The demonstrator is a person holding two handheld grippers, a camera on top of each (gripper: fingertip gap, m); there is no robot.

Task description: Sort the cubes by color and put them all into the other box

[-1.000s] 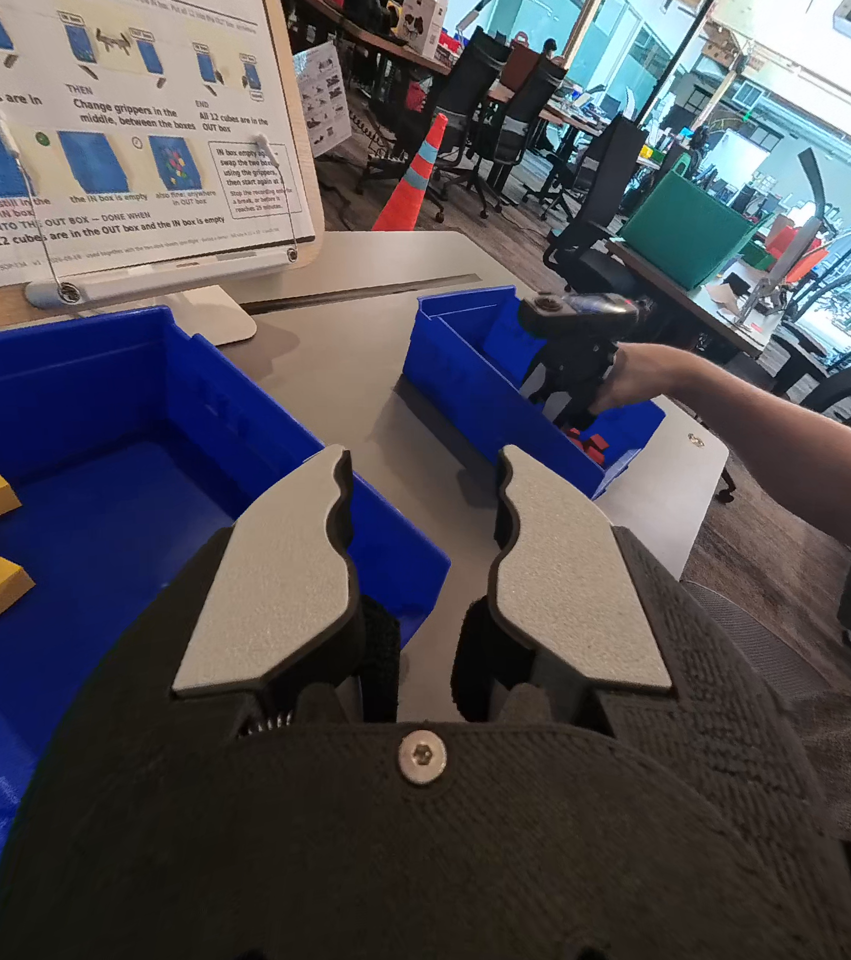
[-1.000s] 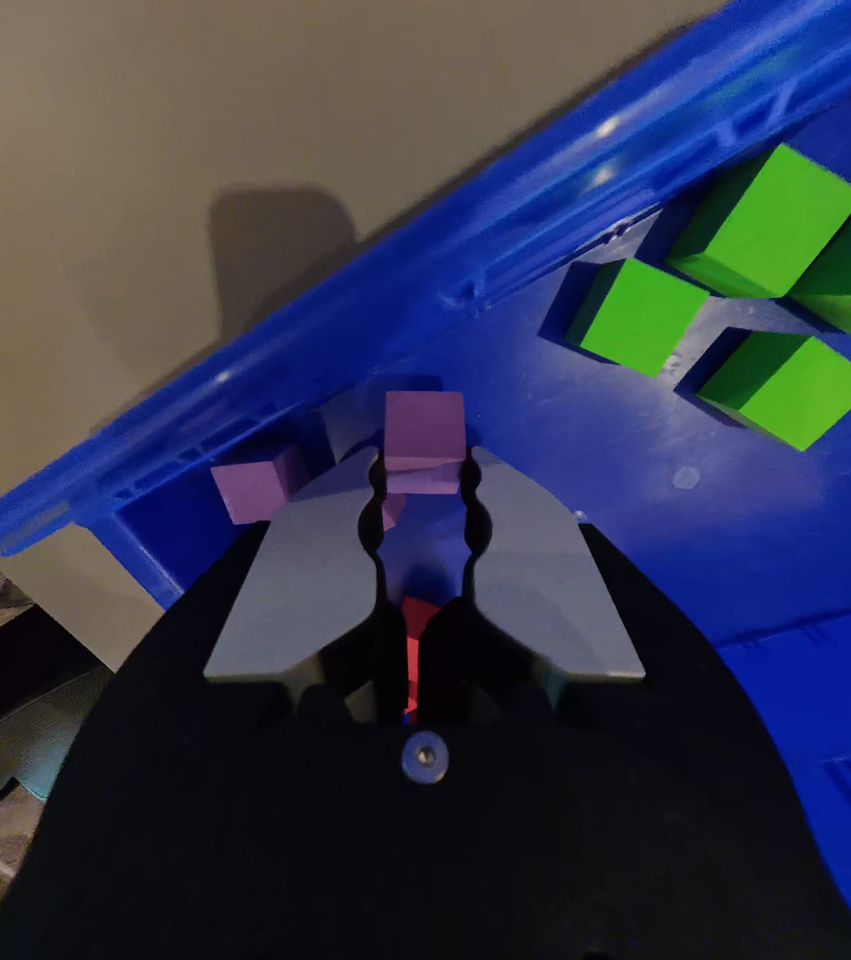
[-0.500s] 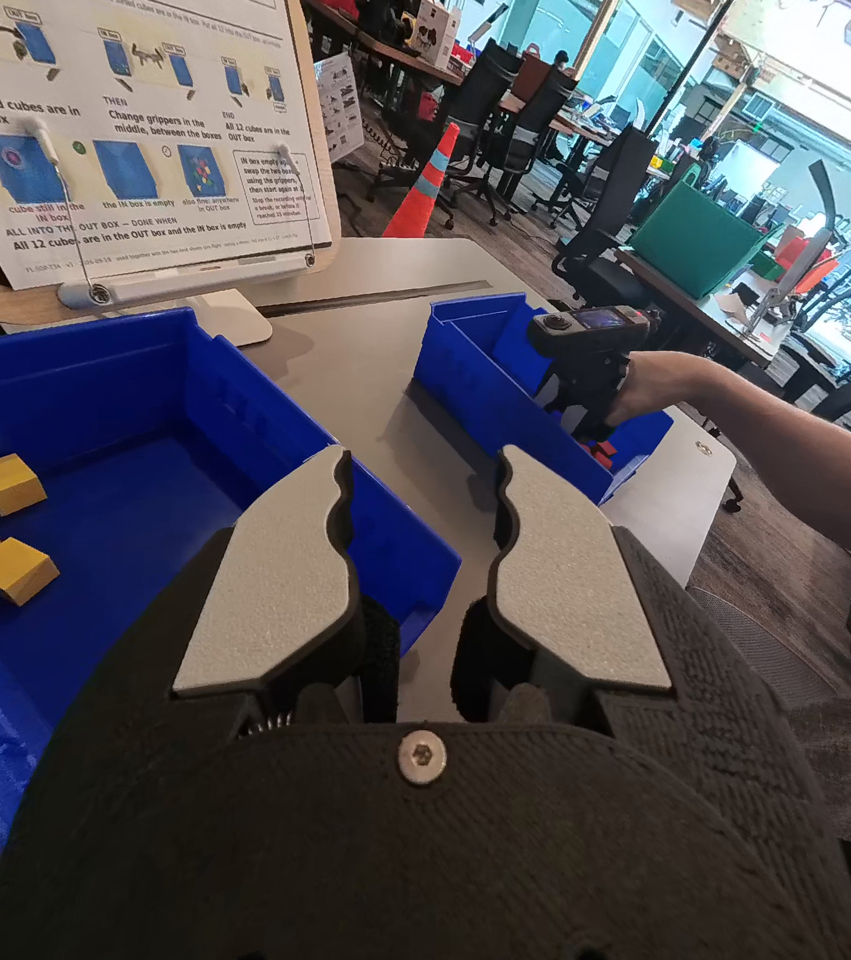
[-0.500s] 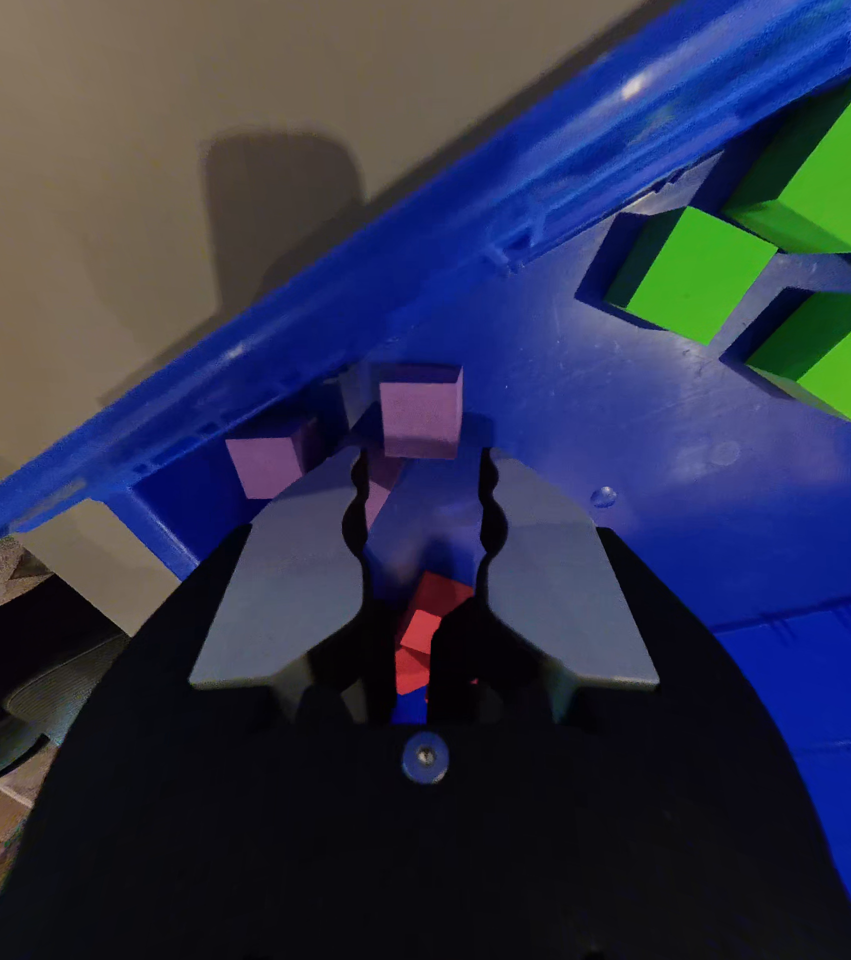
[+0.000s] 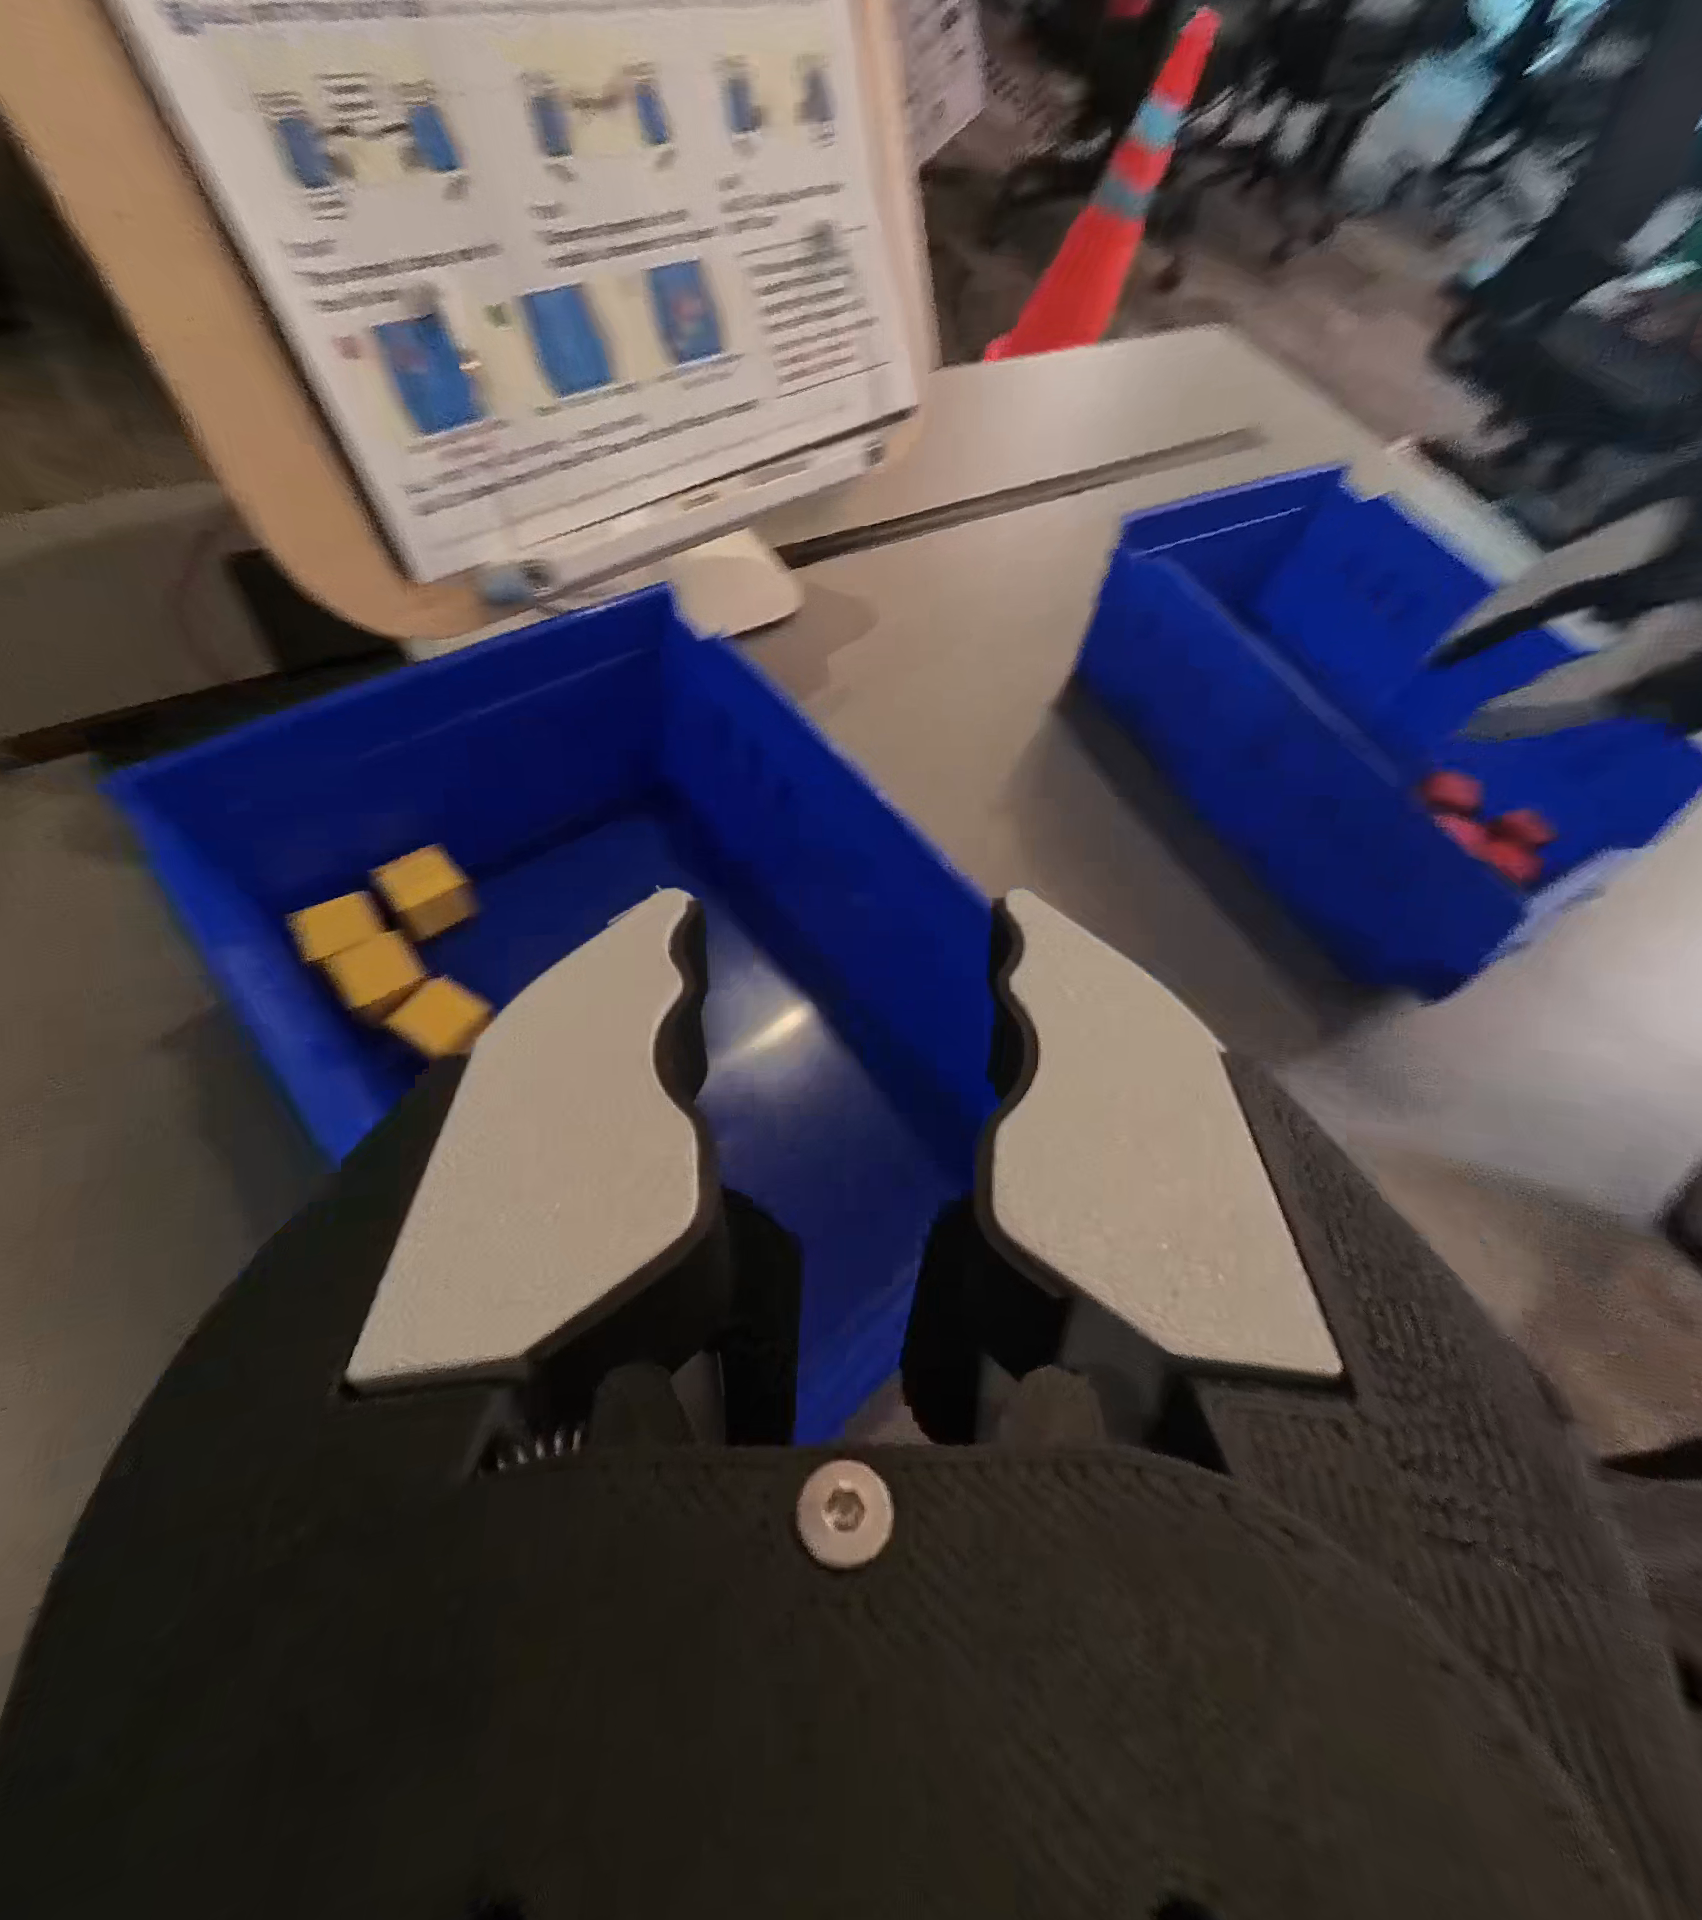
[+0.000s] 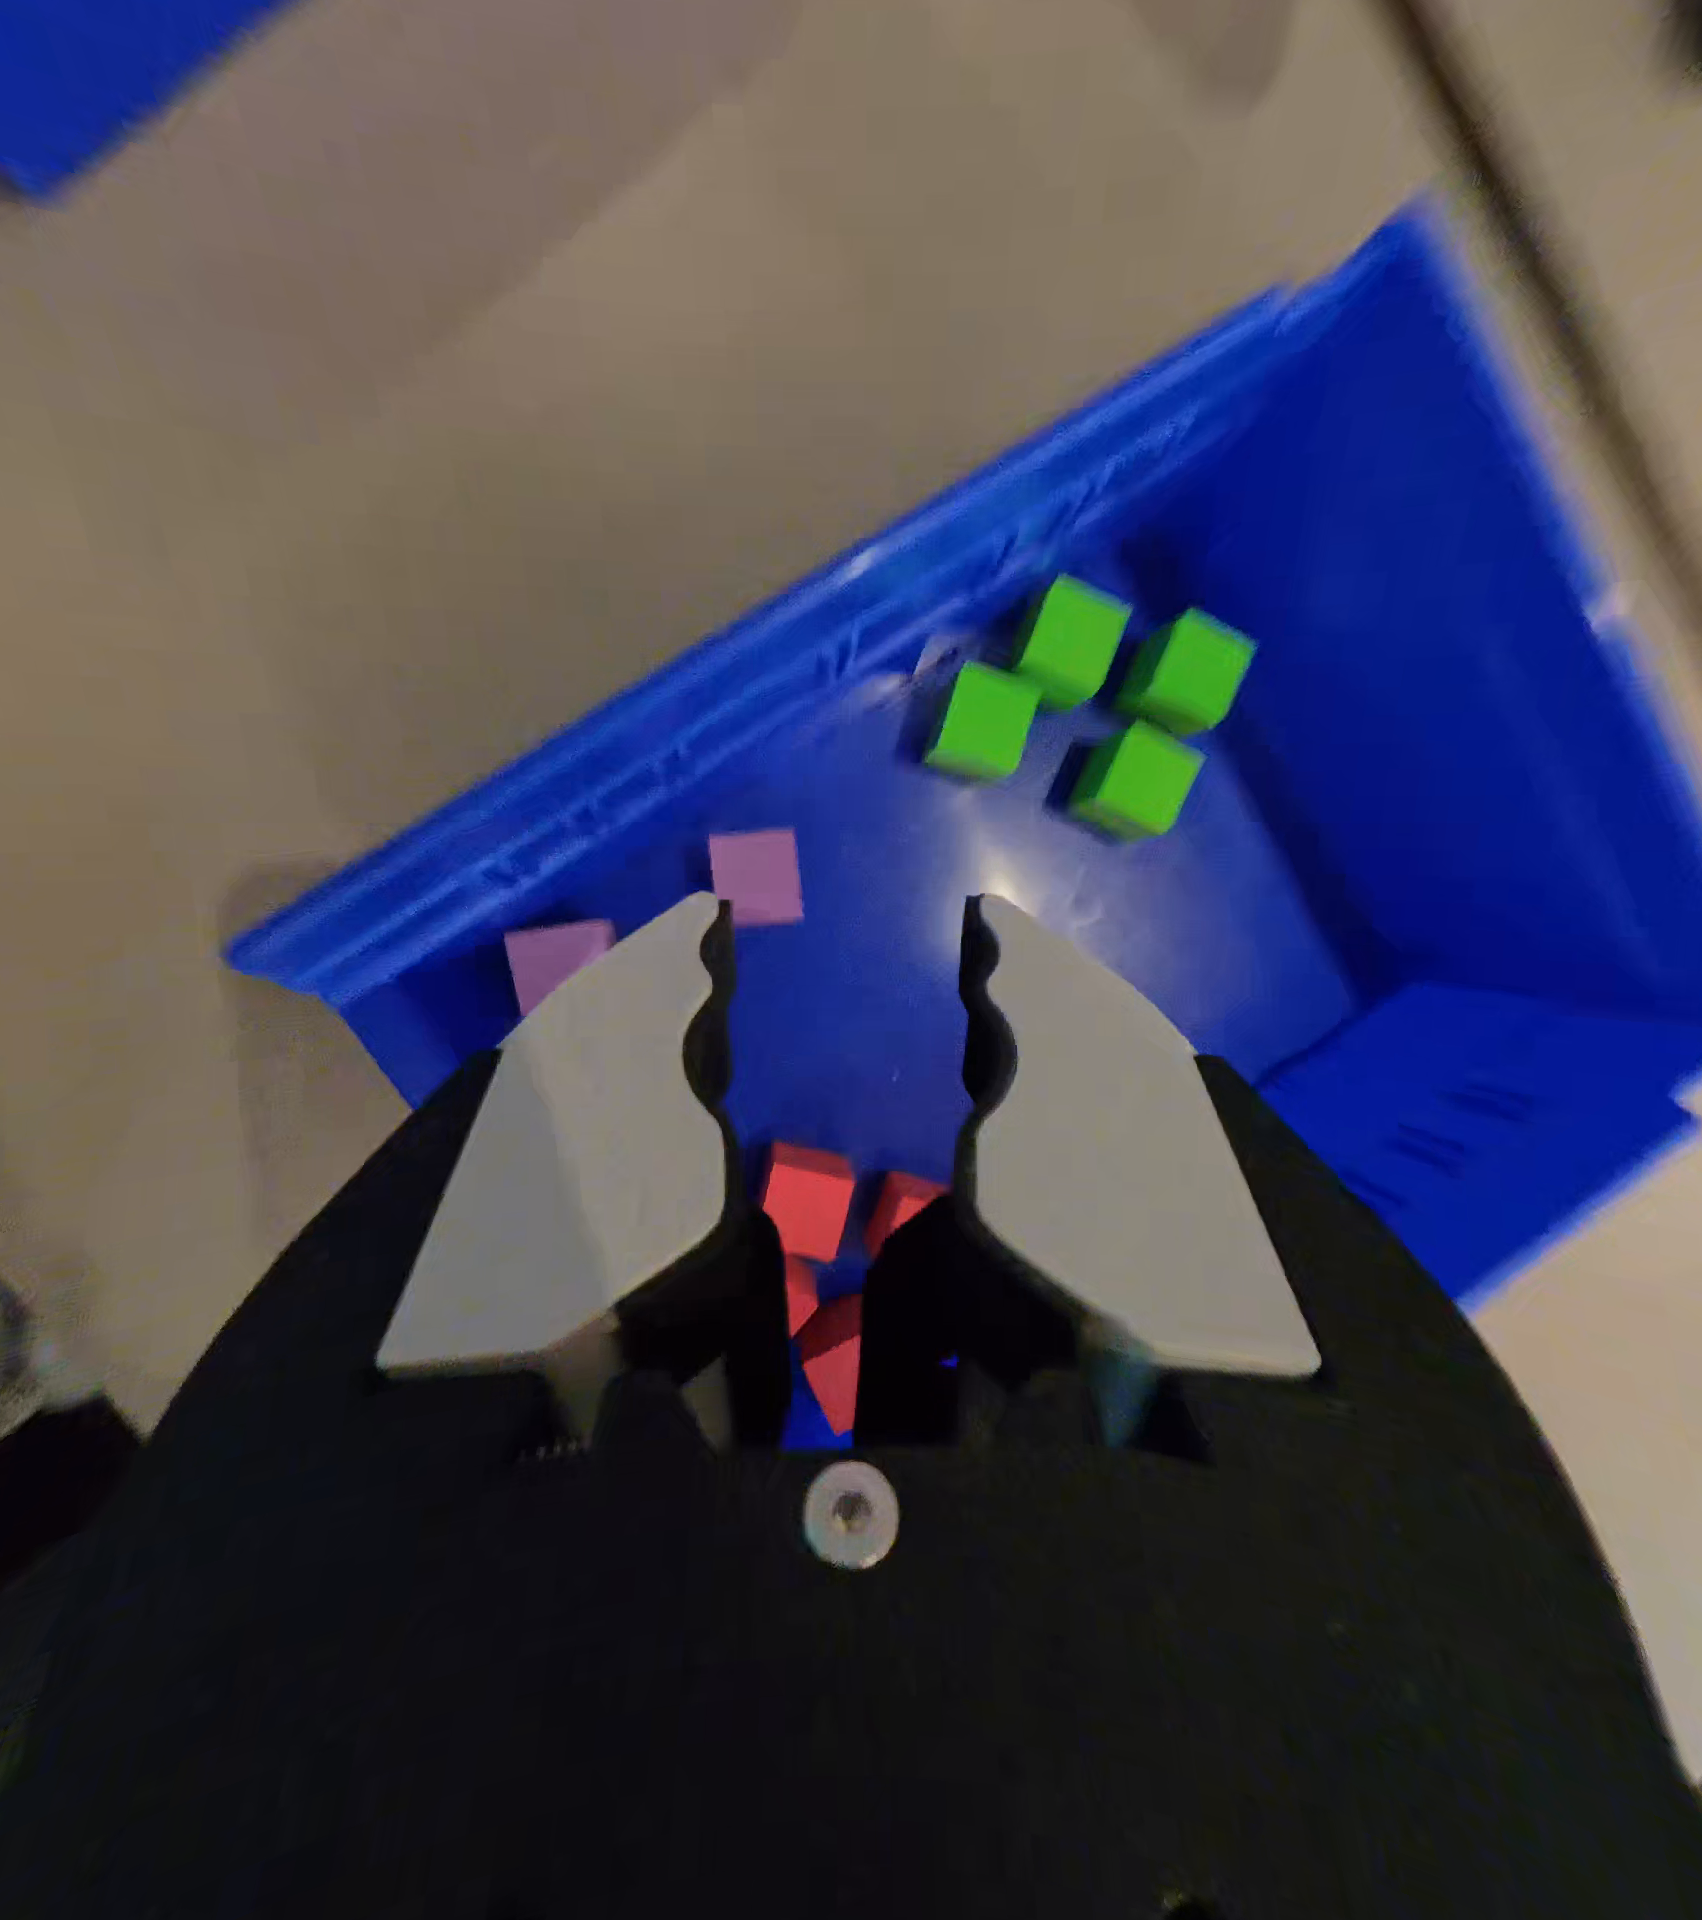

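My left gripper (image 5: pixel 842 914) is open and empty above the near end of a blue bin (image 5: pixel 805 831). Several yellow cubes (image 5: pixel 379 951) lie in that bin at its left side. My right gripper (image 6: pixel 842 914) is open and empty, raised above a second blue bin (image 6: pixel 1512 665). That bin holds several green cubes (image 6: pixel 1086 707), two purple cubes (image 6: pixel 753 878) near its left wall, and red cubes (image 6: pixel 811 1195) seen between my fingers. The second bin (image 5: pixel 1273 717) also shows in the left wrist view, with the right gripper blurred over it.
Both bins stand on a grey table (image 5: pixel 940 644). A board with a printed instruction sheet (image 5: pixel 556 260) stands behind the left bin. An orange traffic cone (image 5: pixel 1107 218) and office chairs are beyond the table. The table's edge runs close to the right bin.
My right gripper opened, let go of the purple cube and rose well above the bin. My left gripper pulled back and turned left, so the yellow cubes sit farther in.
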